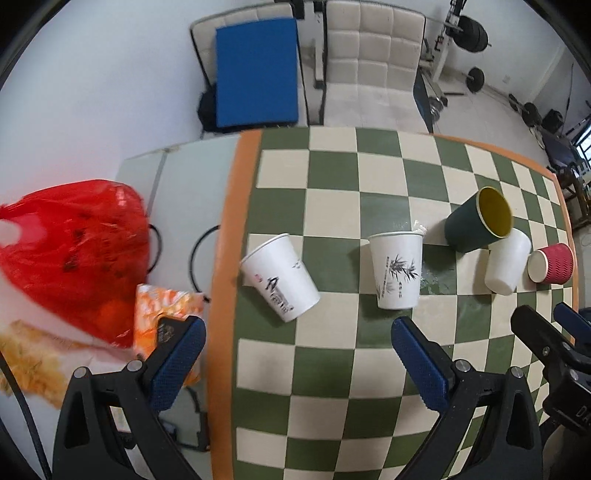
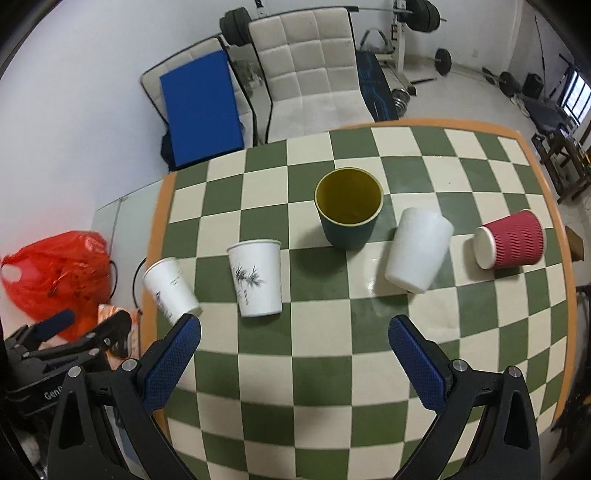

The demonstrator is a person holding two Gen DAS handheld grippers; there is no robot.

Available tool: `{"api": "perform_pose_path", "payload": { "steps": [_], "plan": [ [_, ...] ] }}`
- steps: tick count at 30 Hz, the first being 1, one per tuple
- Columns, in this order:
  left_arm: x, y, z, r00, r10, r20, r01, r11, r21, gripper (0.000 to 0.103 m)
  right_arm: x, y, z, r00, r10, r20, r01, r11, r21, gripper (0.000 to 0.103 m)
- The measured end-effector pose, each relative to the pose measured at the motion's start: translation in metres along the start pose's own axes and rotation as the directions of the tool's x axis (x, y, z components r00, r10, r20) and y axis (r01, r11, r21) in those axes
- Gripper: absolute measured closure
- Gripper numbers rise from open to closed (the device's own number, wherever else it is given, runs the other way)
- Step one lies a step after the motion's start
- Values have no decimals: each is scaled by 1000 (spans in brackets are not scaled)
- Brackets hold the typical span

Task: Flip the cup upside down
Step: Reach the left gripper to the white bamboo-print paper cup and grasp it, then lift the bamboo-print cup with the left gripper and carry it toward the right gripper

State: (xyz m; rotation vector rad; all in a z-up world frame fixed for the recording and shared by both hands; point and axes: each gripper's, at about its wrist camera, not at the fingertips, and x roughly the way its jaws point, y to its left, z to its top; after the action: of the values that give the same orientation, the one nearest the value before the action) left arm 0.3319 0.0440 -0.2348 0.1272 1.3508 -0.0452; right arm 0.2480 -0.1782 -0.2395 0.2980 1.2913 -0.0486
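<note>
Several paper cups stand on the checkered table (image 1: 332,350) (image 2: 295,369). A dark green cup with a yellow inside (image 1: 476,221) (image 2: 349,208) stands mouth up. A white cup with a bamboo print (image 1: 397,271) (image 2: 256,277) and a white cup with dark lettering (image 1: 280,275) (image 2: 170,288) stand upright. A plain white cup (image 1: 506,260) (image 2: 419,249) and a red ribbed cup (image 1: 550,263) (image 2: 508,243) stand upside down. My left gripper (image 1: 297,328) is open and empty, just short of the two printed cups. My right gripper (image 2: 293,328) is open and empty, short of the bamboo cup.
A red plastic bag (image 1: 70,254) (image 2: 55,273) and an orange packet (image 1: 166,317) lie on a side surface left of the table. Two white chairs (image 1: 369,62) (image 2: 306,74), one with a blue board (image 1: 256,70), stand behind. Gym weights (image 1: 469,33) are at the back.
</note>
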Motion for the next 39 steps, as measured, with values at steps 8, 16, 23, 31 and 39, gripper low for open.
{"api": "perform_pose_path", "payload": {
  "steps": [8,16,23,31,39],
  "plan": [
    [59,-33,32,986,-99,-132,104,994,35,0,50,-21,25,996,-69,-52,73,994,76,0],
    [108,-72,47,952,-165,-256,190,979,76,1,54,-53,22,992,-99,-79,108,987,117,0],
    [145,-91,52,931,-180,-316,212,975,71,17,64,-80,7,979,-153,-136,173,974,147,0],
    [147,-101,39,943,-145,-298,184,977,107,44,80,-101,-4,962,-198,-187,227,963,145,0],
    [117,-116,-22,946,-147,-288,194,971,139,44,72,-108,-23,959,-208,-193,233,966,116,0]
  ]
}}
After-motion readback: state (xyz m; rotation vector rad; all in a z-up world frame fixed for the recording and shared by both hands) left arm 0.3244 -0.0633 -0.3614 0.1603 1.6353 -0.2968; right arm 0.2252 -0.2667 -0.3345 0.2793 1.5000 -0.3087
